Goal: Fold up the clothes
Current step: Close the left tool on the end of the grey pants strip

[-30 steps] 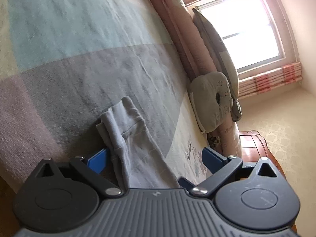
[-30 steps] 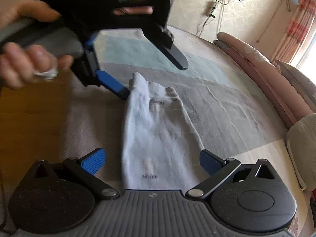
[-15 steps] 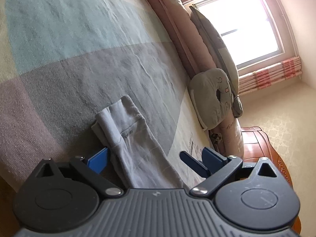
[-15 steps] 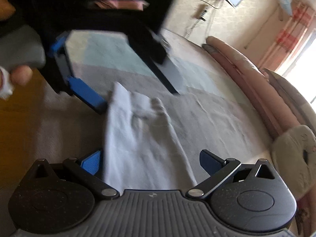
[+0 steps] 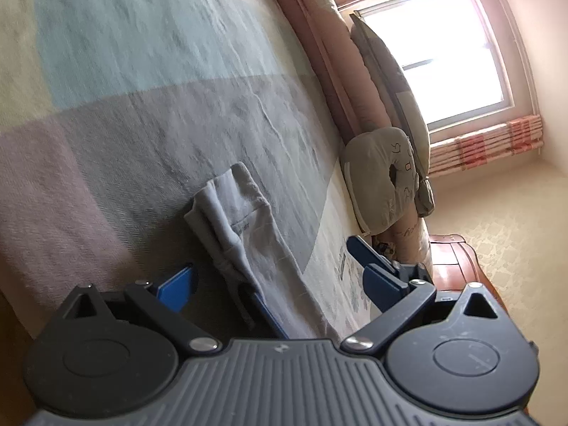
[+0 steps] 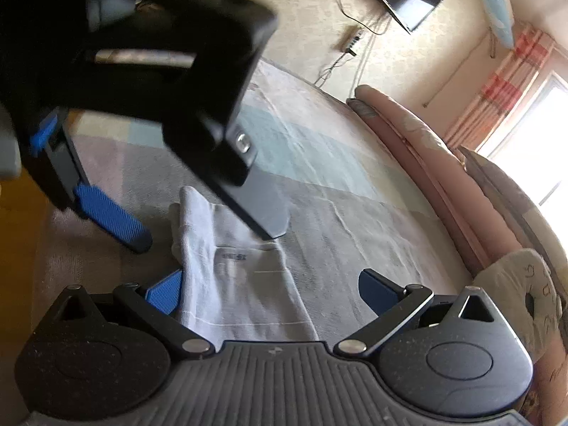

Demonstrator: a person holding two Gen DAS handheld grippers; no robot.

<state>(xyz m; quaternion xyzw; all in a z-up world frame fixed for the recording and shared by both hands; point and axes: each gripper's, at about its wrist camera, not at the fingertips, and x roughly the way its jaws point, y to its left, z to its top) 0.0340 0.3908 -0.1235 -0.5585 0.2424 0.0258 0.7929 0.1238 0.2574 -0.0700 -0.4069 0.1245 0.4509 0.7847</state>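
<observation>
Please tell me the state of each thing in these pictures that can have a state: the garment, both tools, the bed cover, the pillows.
Grey garment: folded into a long strip, lying flat on the bed.
Left tool: open, above the garment's far end.
Right tool: open, straddling the garment's near end.
Bed cover: spread out, slightly wrinkled.
Pillow: propped against the rolled quilt.

Soft matt cloth garment (image 6: 241, 284), woven bedspread (image 5: 177, 113)

Pale grey garment (image 6: 245, 284) — colour-block bedspread (image 5: 142, 71)
</observation>
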